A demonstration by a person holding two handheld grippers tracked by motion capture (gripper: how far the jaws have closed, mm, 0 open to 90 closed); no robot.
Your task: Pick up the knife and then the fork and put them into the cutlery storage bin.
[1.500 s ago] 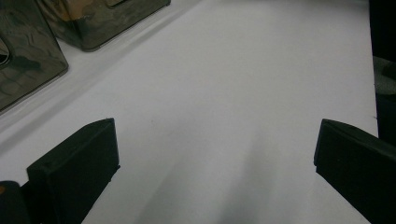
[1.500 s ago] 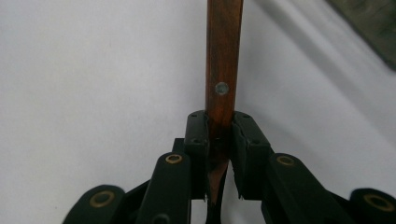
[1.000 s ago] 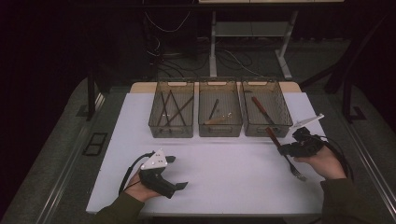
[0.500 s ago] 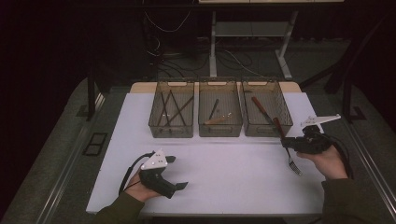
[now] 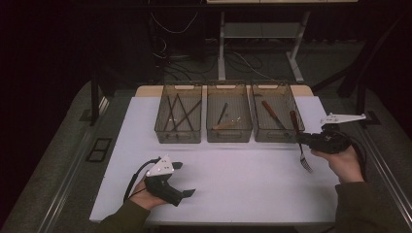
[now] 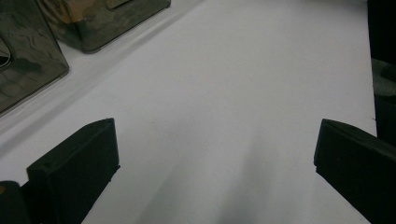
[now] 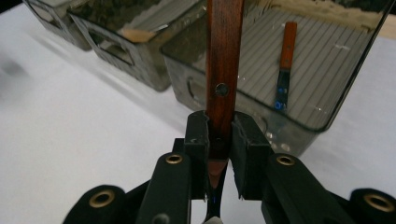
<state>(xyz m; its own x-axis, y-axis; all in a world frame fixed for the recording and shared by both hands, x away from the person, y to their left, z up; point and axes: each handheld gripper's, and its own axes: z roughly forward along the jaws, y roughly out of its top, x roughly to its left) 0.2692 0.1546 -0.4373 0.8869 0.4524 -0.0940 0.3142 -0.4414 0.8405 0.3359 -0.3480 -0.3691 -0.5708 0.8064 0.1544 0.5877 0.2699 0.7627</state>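
Observation:
My right gripper (image 5: 302,140) is shut on a fork (image 5: 304,159) with a reddish wooden handle, at the right of the white table. The fork hangs nearly upright, tines down, and its handle rises in front of the right bin (image 5: 272,136). In the right gripper view the two pads (image 7: 198,135) clamp the wooden handle (image 7: 224,56) just below its rivet. My left gripper (image 5: 183,179) rests near the table's front left, held by a hand. Its jaws stand wide open over bare table, as the left gripper view (image 6: 215,158) confirms.
Three smoked see-through bins stand in a row at the back. The left bin (image 5: 178,136) holds dark sticks and the middle bin (image 5: 228,135) holds a few utensils. A wood-handled utensil (image 7: 285,60) lies in the right bin. The white table top (image 5: 243,179) lies between the hands.
The right gripper has lifted a little with the fork and drifted right, and the fork now hangs more upright. The left gripper has stayed put.

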